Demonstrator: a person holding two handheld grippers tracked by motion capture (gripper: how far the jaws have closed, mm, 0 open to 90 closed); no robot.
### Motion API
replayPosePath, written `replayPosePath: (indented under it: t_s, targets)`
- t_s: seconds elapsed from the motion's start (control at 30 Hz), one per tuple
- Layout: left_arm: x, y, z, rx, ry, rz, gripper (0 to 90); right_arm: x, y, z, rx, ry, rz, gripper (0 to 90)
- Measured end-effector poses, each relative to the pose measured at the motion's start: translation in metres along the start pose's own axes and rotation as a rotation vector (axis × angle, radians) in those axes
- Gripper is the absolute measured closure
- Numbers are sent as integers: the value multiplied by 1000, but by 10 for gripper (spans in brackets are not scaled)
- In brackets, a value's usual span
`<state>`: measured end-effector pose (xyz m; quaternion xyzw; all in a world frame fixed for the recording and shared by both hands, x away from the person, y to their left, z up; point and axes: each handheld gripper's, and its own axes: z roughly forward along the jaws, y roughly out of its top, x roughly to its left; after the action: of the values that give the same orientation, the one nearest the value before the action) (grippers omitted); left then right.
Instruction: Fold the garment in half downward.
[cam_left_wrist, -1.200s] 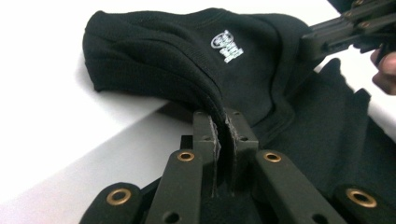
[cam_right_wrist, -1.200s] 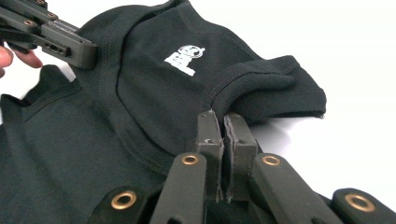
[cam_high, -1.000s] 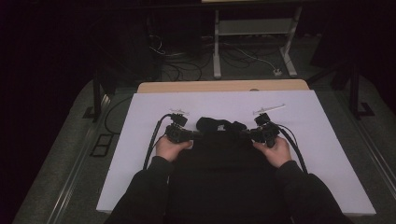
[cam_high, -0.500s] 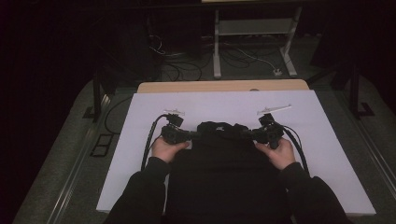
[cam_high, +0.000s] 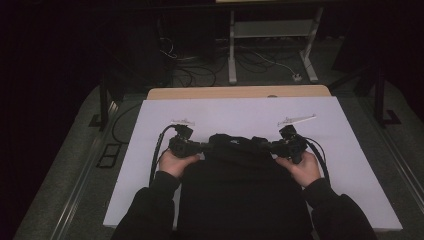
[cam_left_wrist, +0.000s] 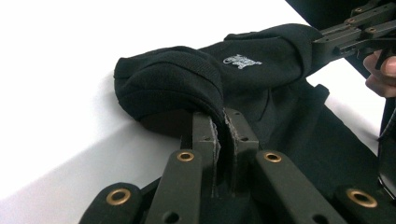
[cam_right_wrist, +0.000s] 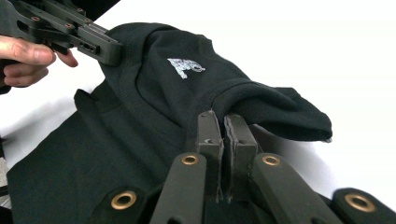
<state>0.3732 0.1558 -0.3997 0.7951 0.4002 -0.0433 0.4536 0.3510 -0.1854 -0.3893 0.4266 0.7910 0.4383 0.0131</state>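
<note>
Both hands have drawn slightly nearer the person. Left gripper (cam_high: 197, 147) and right gripper (cam_high: 267, 146) each clamp the shirt (cam_high: 240, 185), its top edge stretched between them on the white sheet (cam_high: 360, 165). Sleeves hide its lower corners. Bare sheet lies beyond and outside both grippers.

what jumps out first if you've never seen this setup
A black garment lies in the middle of the white table cover, stark against it, with a small white print near its collar. At its far edge the left tool and right tool each pinch a shoulder fold, jaws shut on the cloth. Beyond the table the room is dark, with cables on the floor.
</note>
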Motion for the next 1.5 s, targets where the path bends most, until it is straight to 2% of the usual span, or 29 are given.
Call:
replayPosePath:
  t_s: [0.2,0.4,0.63,1.03,1.5]
  targets:
    - [-3,-2,-3,0,2,5,825,5,-2,-4,3,5,-4,851]
    - [-13,-3,-6,6,-5,25,825,11,-5,-5,6,12,-26,850]
    - [-21,-8,-10,14,-13,39,826,15,-8,-11,8,18,-18,850]
    - [-36,-18,-13,34,-25,68,825,27,-20,-22,13,40,-47,850]
    - [-47,-39,-11,89,-31,74,826,38,-43,-23,77,54,-50,851]
